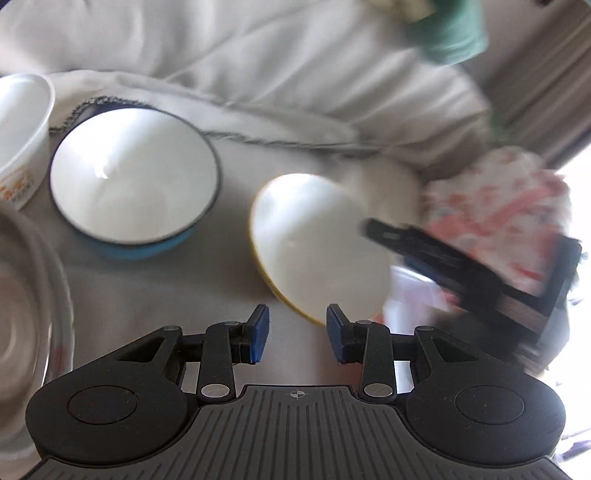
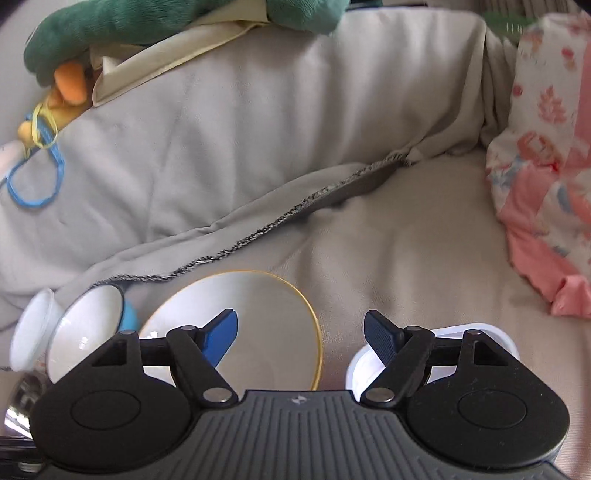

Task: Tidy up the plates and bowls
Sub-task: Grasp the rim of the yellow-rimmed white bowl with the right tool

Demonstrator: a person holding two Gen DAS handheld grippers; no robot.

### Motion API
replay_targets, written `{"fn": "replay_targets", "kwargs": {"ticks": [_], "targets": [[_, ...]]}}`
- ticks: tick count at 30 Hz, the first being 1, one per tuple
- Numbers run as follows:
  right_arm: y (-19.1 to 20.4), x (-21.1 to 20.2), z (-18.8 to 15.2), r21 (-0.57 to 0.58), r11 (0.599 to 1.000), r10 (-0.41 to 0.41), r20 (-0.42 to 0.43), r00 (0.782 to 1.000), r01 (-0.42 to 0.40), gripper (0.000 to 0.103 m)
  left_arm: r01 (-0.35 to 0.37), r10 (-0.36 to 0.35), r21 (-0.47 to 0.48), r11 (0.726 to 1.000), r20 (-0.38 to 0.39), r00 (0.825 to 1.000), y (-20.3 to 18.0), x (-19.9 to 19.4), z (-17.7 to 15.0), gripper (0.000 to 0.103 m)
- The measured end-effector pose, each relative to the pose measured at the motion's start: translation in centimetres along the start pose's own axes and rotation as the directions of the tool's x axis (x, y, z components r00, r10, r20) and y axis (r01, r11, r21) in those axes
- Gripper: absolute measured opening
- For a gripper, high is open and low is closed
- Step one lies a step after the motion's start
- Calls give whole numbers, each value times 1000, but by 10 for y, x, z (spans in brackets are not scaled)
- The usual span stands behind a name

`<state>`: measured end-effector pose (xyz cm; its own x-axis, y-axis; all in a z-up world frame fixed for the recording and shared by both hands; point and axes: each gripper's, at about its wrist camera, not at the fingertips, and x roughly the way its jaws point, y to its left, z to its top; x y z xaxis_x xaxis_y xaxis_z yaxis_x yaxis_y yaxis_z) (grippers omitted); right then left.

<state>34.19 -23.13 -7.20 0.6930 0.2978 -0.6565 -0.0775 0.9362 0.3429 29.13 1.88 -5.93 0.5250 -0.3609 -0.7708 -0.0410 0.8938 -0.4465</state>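
Note:
A yellow-rimmed white bowl (image 1: 317, 247) sits on grey sofa fabric, just ahead of my open, empty left gripper (image 1: 297, 334). A blue bowl with a white inside (image 1: 135, 177) stands to its left, and a white cup with an orange print (image 1: 20, 133) beyond that. A plate (image 1: 33, 295) lies at the far left edge. In the right wrist view the yellow-rimmed bowl (image 2: 258, 317) lies under my open, empty right gripper (image 2: 301, 338), with the blue bowl (image 2: 88, 325) and cup (image 2: 35, 332) to the left. A small white dish (image 2: 476, 334) sits under the right finger.
A grey cushion (image 2: 258, 129) rises behind the dishes. A pink floral cloth (image 2: 546, 184) is at the right. A green plush toy (image 2: 129, 26) and blue bands (image 2: 37, 177) lie at the upper left. The right gripper (image 1: 461, 273) shows blurred in the left wrist view.

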Motion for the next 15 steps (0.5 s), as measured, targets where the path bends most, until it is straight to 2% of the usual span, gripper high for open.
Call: {"fn": "replay_targets", "kwargs": {"ticks": [2,6,8,11,15], "targets": [[0,4,3,2,1000,21,-14,1000,-21,76,-65,65,-31,997,-10,998,3,19,9,38],[4,21,9,-21,1000,16,-60,998,-17,60,-28,28,-16,999,-32,999,5,41,14,38],[6,32,9,-30,999,35,-112,993,-39,46,-1,2,16,1000,-86,996,4,53,14,28],[3,38,1,16,997,80,-189,979,-78,43,6,-2,39,999,-107,994,6,47,6,28],[6,16,-10,47,987,162,-203,966,-156,43,-33,39,74,997,-90,995,9,22,-6,29]]}}
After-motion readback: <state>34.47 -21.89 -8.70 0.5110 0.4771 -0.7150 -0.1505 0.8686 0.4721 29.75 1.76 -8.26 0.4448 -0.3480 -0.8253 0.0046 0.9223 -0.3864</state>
